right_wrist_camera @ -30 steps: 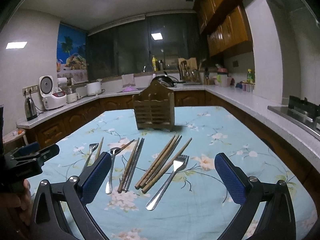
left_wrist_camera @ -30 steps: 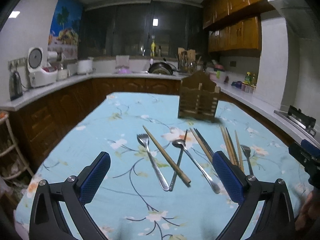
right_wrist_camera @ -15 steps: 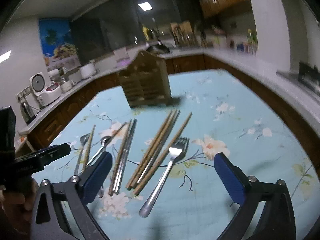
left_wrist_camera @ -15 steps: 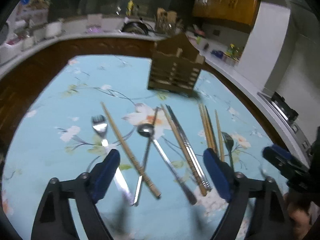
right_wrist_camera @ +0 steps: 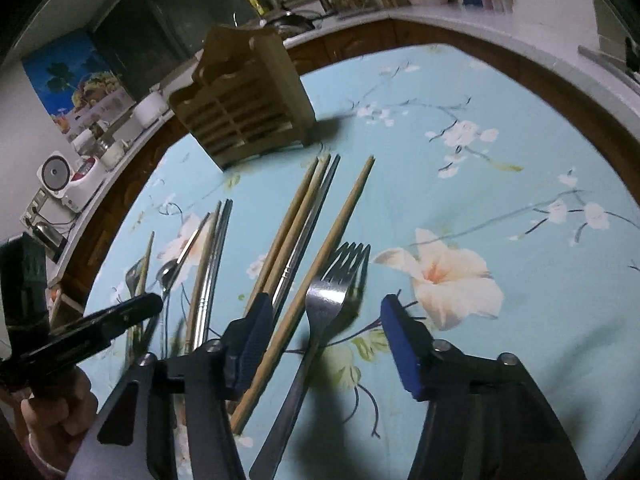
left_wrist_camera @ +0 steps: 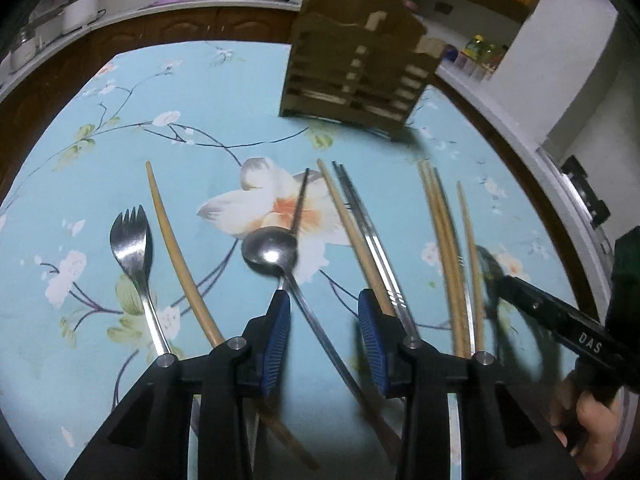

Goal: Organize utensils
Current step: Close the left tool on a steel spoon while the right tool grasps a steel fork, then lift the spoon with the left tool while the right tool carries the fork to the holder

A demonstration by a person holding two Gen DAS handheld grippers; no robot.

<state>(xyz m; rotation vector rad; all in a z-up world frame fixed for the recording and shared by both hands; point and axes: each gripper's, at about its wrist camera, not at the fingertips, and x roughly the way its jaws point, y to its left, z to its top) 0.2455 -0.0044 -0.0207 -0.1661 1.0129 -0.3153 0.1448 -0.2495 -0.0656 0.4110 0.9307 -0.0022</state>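
Left tongs sit half-open, low over the floral blue worktop, straddling the handle of the steel spoon; nothing gripped. The spoon's long axis runs diagonally, bowl ahead of the tips, handle passing back between the pads. Right tongs gape wider, empty, around the steel fork and a tan wooden chopstick. The slatted wooden utensil holder stands beyond both. Left looks nearer a grasp: close across the handle.
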